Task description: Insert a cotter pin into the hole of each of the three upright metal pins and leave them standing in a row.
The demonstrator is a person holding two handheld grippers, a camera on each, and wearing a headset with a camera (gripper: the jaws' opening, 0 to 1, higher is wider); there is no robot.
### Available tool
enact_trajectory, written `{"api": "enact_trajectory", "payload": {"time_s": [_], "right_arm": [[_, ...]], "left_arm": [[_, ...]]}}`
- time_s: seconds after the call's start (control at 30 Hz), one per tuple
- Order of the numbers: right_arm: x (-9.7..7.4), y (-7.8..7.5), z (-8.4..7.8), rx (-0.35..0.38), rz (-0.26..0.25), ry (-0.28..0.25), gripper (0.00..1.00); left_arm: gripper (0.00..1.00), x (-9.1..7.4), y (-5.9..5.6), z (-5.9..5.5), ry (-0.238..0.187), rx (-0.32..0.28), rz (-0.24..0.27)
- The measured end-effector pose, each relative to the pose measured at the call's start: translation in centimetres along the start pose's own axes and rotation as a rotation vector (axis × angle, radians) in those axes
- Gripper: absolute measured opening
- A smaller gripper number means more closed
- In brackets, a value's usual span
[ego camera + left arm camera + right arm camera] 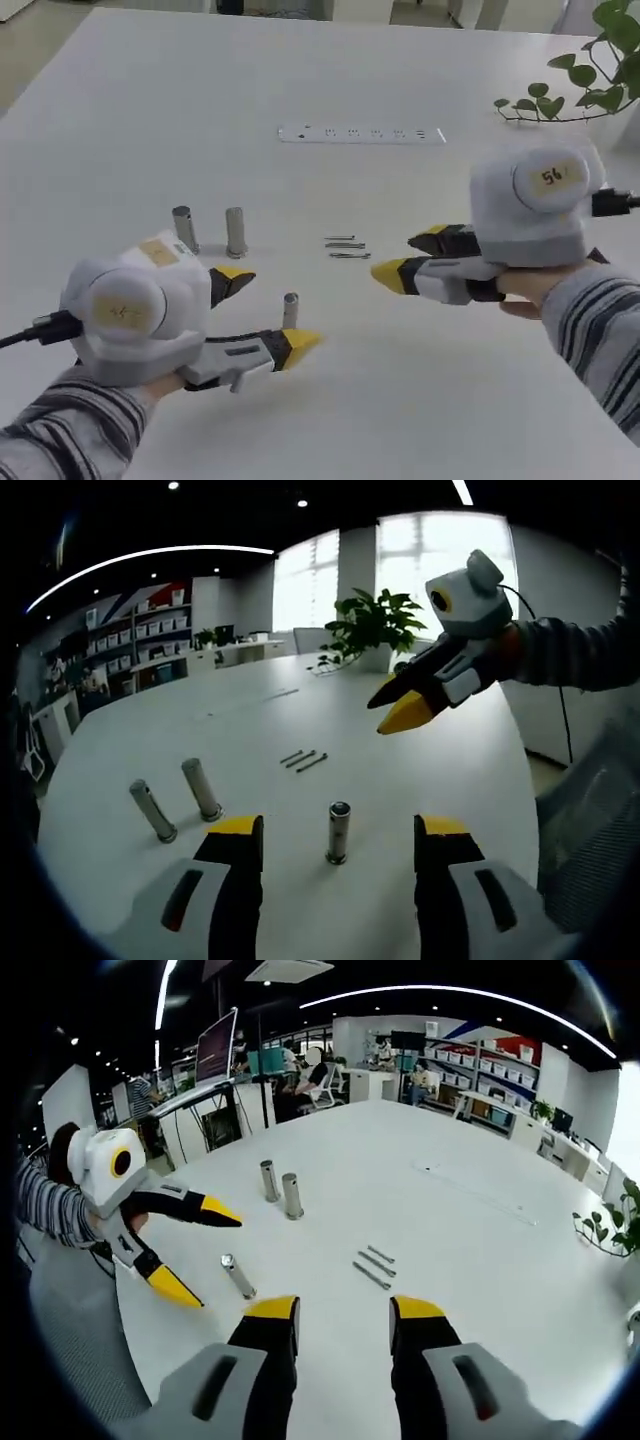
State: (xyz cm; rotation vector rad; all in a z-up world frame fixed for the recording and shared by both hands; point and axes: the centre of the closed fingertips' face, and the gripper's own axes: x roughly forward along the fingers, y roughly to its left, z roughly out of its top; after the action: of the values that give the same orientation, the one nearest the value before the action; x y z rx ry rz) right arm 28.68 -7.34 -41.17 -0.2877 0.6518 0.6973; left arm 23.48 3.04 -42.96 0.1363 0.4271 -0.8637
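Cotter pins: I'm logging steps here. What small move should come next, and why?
Probably close the left gripper on the nearest metal pin: its open jaws flank that upright pin, while the three cotter pins lie loose on the table, just ahead of the open right gripper.

"Where's the headset camera looking from?"

"High up, forward and down over the white table (420,400), with the power strip (360,134) far off at twelve o'clock."

"And the two gripper views?"

"Low and close. The left gripper view faces a lone metal pin (339,831) dead ahead, with the cotter pins (303,759) beyond at twelve. The right gripper view looks from the opposite side: cotter pins at twelve, that pin at eleven. All three views share them."
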Motion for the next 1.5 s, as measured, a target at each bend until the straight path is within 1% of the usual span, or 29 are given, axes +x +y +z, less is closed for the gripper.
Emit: {"api": "enact_trajectory", "payload": {"time_s": [0.03, 0.07, 0.1, 0.13, 0.2, 0.23, 0.27, 0.3, 0.33, 0.37, 0.4, 0.43, 0.47, 0.5, 0.57, 0.6, 0.63, 0.7, 0.73, 0.77, 0.8, 0.93, 1.07, 1.17, 1.3, 1.33, 1.4, 1.47, 1.5], "right_arm": [[0.3, -0.2, 0.2, -0.03, 0.017, 0.017, 0.3], [0.5, -0.5, 0.3, -0.043, 0.018, 0.027, 0.28], [0.8, -0.8, 0.6, -0.075, 0.025, 0.037, 0.27], [1.0, -0.9, 0.8, -0.091, 0.034, 0.046, 0.26], [1.5, -1.3, 1.3, -0.111, 0.045, 0.055, 0.24], [1.9, -1.4, 1.4, -0.127, 0.06, 0.067, 0.22], [2.0, -1.5, 1.5, -0.131, 0.061, 0.069, 0.21], [2.3, -1.7, 1.6, -0.154, 0.071, 0.081, 0.21], [2.4, -1.8, 1.6, -0.161, 0.076, 0.089, 0.2], [3.0, -2.0, 1.7, -0.18, 0.085, 0.107, 0.19], [3.3, -2.1, 1.7, -0.198, 0.094, 0.117, 0.18], [3.7, -2.2, 1.8, -0.221, 0.104, 0.126, 0.17], [4.0, -2.4, 1.8, -0.233, 0.105, 0.131, 0.17], [4.3, -2.6, 1.8, -0.252, 0.112, 0.144, 0.16], [5.1, -2.9, 1.6, -0.269, 0.124, 0.168, 0.14], [5.5, -3.0, 1.5, -0.282, 0.136, 0.185, 0.13], [5.8, -3.1, 1.4, -0.295, 0.144, 0.194, 0.12], [6.5, -3.4, 1.4, -0.32, 0.15, 0.207, 0.12], [6.9, -3.3, 1.2, -0.333, 0.169, 0.219, 0.12], [7.2, -3.3, 1.1, -0.332, 0.177, 0.229, 0.12], [7.5, -3.3, 1.0, -0.334, 0.182, 0.238, 0.12], [8.7, -3.4, 0.4, -0.392, 0.212, 0.284, 0.11], [9.5, -3.4, 0.3, -0.426, 0.235, 0.303, 0.09], [10.1, -3.6, 0.1, -0.468, 0.255, 0.327, 0.08], [10.8, -3.8, 0.0, -0.493, 0.272, 0.35, 0.07], [10.9, -3.8, -0.1, -0.501, 0.282, 0.359, 0.07], [11.2, -4.4, -0.3, -0.508, 0.296, 0.375, 0.07], [11.4, -4.1, -0.5, -0.5, 0.322, 0.385, 0.07], [11.8, -4.5, -0.5, -0.5, 0.328, 0.391, 0.07]], "left_arm": [[0.61, -0.2, 0.0, 0.0, 0.002, -0.013, 0.013], [0.62, -0.3, 0.1, 0.0, 0.002, -0.016, 0.021], [0.63, -0.4, 0.3, -0.3, 0.011, -0.021, 0.038], [0.65, -0.5, 0.4, -0.3, 0.012, -0.03, 0.05], [0.67, -0.8, 0.6, -0.3, -0.001, -0.068, 0.069], [0.69, -0.9, 0.7, -0.3, -0.001, -0.072, 0.073], [0.69, -1.0, 0.9, -0.3, 0.003, -0.075, 0.089], [0.71, -1.2, 1.1, -0.3, 0.004, -0.076, 0.101], [0.73, -1.5, 1.2, -0.2, 0.004, -0.091, 0.117], [0.74, -1.6, 1.3, 0.0, 0.002, -0.104, 0.125], [0.76, -1.8, 1.3, 0.0, 0.002, -0.106, 0.132], [0.77, -2.0, 1.4, 0.1, -0.004, -0.099, 0.151], [0.79, -2.1, 1.4, 0.1, -0.006, -0.095, 0.157], [0.81, -2.2, 1.3, 0.1, -0.005, -0.097, 0.158], [0.83, -2.3, 1.1, -0.2, 0.009, -0.121, 0.156], [0.85, -2.4, 0.9, -0.4, 0.017, -0.13, 0.146], [0.86, -2.5, 0.9, -0.5, 0.017, -0.131, 0.147], [0.88, -2.9, 1.0, -0.4, 0.011, -0.12, 0.165], [0.88, -3.0, 1.0, -0.4, 0.011, -0.118, 0.169], [0.9, -3.1, 1.1, -0.5, 0.011, -0.115, 0.174], [0.91, -3.1, 1.1, -0.5, 0.011, -0.111, 0.175], [0.94, -3.4, 1.2, -0.7, 0.012, -0.097, 0.174], [0.98, -3.5, 1.4, -0.6, -0.002, -0.106, 0.178], [0.99, -3.6, 1.5, -0.7, -0.003, -0.101, 0.186], [0.99, -3.6, 1.5, -1.0, 0.004, -0.106, 0.183], [0.99, -3.6, 1.4, -1.0, -0.002, -0.107, 0.179], [0.99, -3.5, 1.3, -1.1, -0.003, -0.115, 0.173], [0.99, -3.5, 1.3, -1.2, 0.003, -0.112, 0.174], [0.99, -3.5, 1.3, -1.3, 0.005, -0.111, 0.173]]}}
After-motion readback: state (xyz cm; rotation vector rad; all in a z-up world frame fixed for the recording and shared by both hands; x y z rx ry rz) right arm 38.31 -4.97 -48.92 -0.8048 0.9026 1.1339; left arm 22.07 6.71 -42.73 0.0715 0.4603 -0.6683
